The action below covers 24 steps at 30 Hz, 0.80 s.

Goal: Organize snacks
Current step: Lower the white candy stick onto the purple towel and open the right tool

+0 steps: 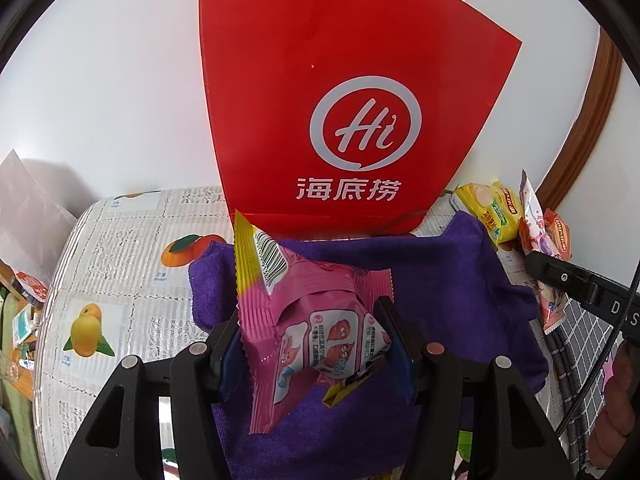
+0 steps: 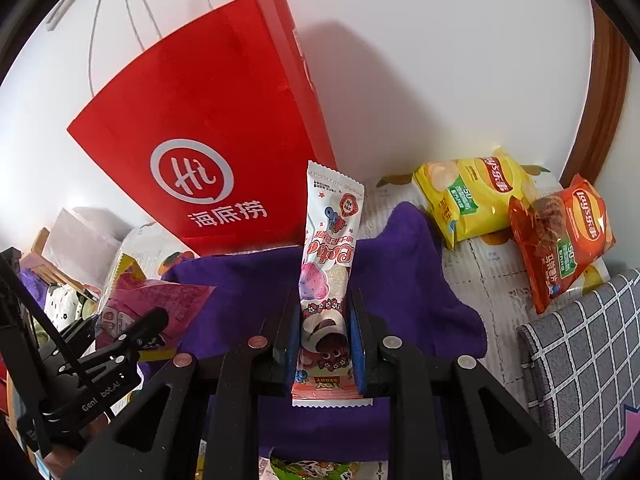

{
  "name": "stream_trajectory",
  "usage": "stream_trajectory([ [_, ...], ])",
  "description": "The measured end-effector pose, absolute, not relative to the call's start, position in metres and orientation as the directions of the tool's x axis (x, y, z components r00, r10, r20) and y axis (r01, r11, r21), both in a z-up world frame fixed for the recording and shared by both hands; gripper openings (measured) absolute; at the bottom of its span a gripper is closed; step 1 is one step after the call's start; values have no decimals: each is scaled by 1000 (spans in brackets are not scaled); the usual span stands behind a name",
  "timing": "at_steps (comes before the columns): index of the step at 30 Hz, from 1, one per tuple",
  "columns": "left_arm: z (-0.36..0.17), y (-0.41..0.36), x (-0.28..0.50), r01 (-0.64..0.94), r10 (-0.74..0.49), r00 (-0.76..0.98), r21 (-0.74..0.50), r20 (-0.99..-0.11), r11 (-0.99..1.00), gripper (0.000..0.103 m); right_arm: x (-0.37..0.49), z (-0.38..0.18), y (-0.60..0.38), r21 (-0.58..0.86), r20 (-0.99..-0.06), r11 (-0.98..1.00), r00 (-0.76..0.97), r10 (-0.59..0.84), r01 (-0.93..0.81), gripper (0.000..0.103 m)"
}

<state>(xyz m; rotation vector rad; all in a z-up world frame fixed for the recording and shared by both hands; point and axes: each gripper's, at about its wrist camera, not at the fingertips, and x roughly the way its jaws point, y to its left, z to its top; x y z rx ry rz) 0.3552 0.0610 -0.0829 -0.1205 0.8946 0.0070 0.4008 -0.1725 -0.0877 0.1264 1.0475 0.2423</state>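
My left gripper (image 1: 312, 336) is shut on a pink and yellow snack packet (image 1: 304, 316), held above the purple cloth (image 1: 448, 280). The same pink packet (image 2: 160, 304) shows at the left of the right wrist view, with the left gripper (image 2: 120, 340) around it. My right gripper (image 2: 323, 334) is shut on a long white and pink snack stick packet (image 2: 330, 240), standing upright over the purple cloth (image 2: 404, 288). A red paper bag (image 1: 352, 112) with a white logo stands behind the cloth against the wall; the red paper bag (image 2: 208, 152) has white string handles.
A yellow chip bag (image 2: 472, 200) and an orange chip bag (image 2: 560, 236) lie at the back right on the fruit-print tablecloth (image 1: 120, 280). A grey checked cushion (image 2: 588, 360) sits at the right. A wooden frame (image 2: 600, 100) curves along the wall.
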Motion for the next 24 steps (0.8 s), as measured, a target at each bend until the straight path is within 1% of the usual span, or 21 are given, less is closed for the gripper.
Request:
stream_trajectory([
  [13,-85,64,356,-66,-56,618,-122,-784,990,57,402,-93,-177,195,-851,973,472,230,-122,23],
  [24,-97,69,363,-93,-55,588,-135,-807,986,57,411,-114,-184,197,-883,975,413,222,-102,26],
])
